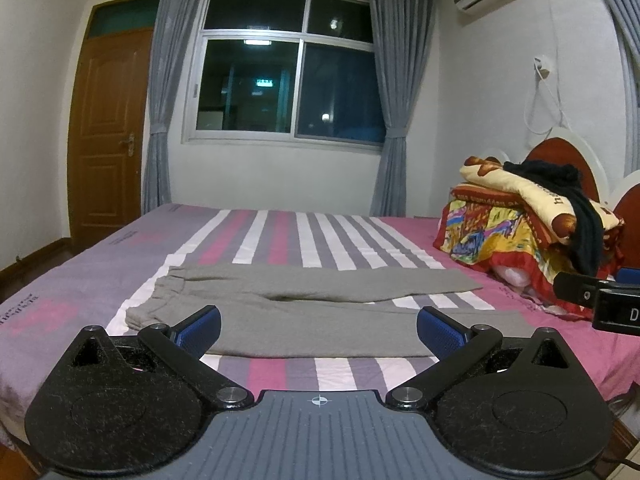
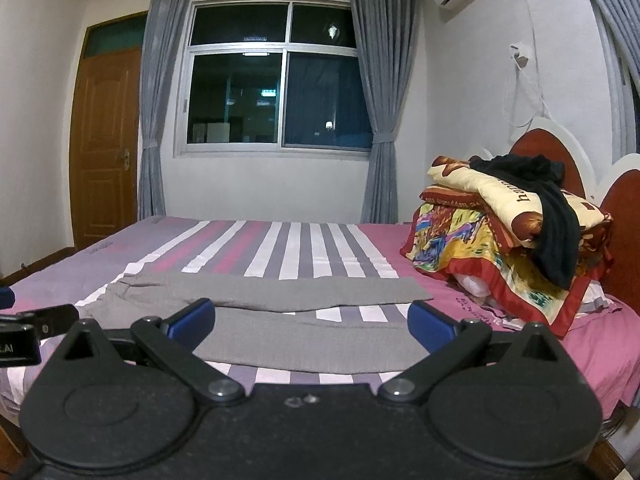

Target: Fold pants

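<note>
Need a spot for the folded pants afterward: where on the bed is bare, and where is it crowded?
Bare sheet lies beyond the gray pants toward the window, and left of the waistband toward the door. The headboard end is crowded with the blanket pile.

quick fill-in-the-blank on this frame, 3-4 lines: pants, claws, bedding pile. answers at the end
1. The grey pants lie flat on the striped ____.
2. The left claw and the right claw are both ____, holding nothing.
3. The waistband of the pants lies toward the ____ side of both views.
4. A ____ garment is draped over the folded bedding pile.

Missing words: bed; open; left; black
</note>
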A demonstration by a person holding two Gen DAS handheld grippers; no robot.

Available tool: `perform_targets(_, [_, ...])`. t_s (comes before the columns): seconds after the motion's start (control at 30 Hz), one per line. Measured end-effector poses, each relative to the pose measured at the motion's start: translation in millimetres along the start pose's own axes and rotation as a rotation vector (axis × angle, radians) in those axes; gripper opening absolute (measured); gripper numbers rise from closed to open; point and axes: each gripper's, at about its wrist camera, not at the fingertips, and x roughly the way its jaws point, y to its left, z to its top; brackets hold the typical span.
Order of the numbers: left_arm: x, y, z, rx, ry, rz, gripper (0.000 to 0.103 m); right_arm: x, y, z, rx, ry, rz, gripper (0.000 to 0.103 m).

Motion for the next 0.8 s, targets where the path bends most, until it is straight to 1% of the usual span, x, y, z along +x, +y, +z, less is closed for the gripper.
perform_targets(0.8, [-3.1,-2.1,-1.1,0.004,-0.006,-0.006,0.103,-1.5,0.4,-1.0,0.003,-0.006,-0.001,0.103])
